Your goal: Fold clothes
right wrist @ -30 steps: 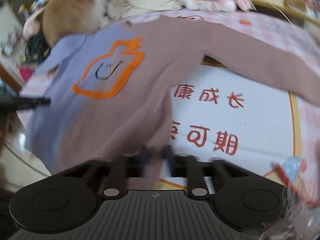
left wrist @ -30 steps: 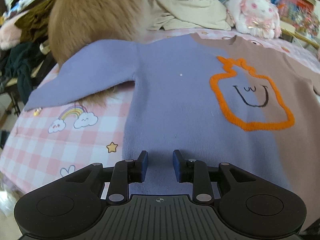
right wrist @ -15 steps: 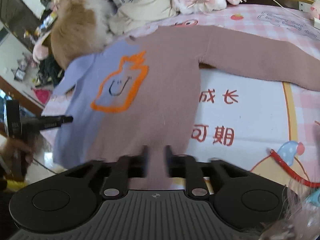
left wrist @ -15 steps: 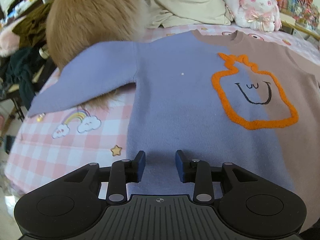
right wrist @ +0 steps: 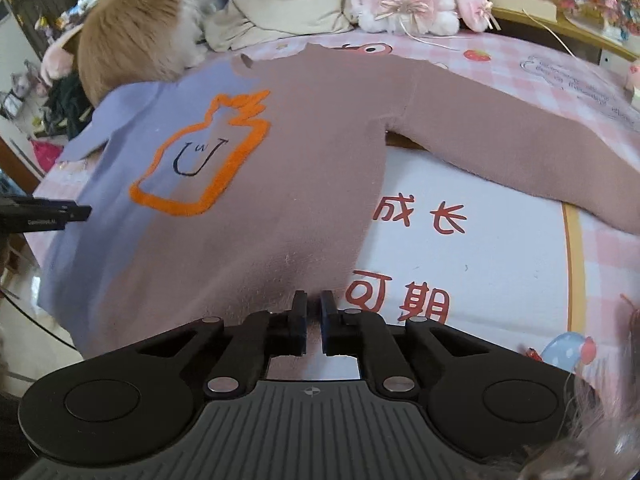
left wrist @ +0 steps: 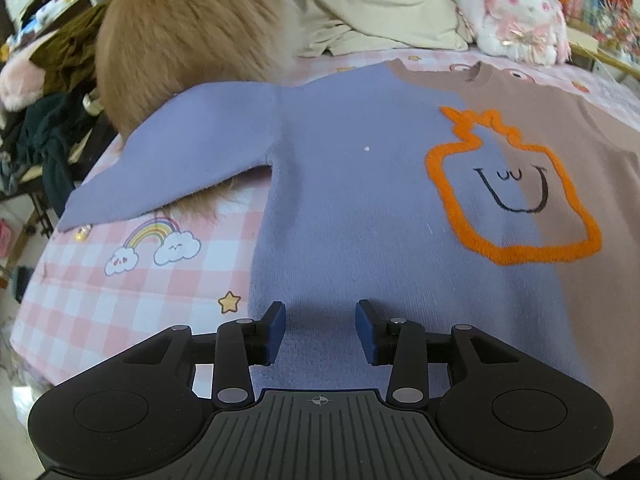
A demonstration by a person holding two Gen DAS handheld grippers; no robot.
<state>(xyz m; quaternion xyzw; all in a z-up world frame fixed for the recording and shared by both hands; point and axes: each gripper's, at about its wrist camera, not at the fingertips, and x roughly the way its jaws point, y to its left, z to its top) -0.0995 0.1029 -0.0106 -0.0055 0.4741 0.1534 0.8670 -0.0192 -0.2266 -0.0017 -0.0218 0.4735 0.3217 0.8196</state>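
The sweater lies flat and face up on the pink checked bedspread, its purple sleeve draped over the furry animal. Your left gripper sits over the purple hem with its jaws apart and opening, the fabric under them unpinched. Your right gripper has its jaws pinched together on the brown hem.
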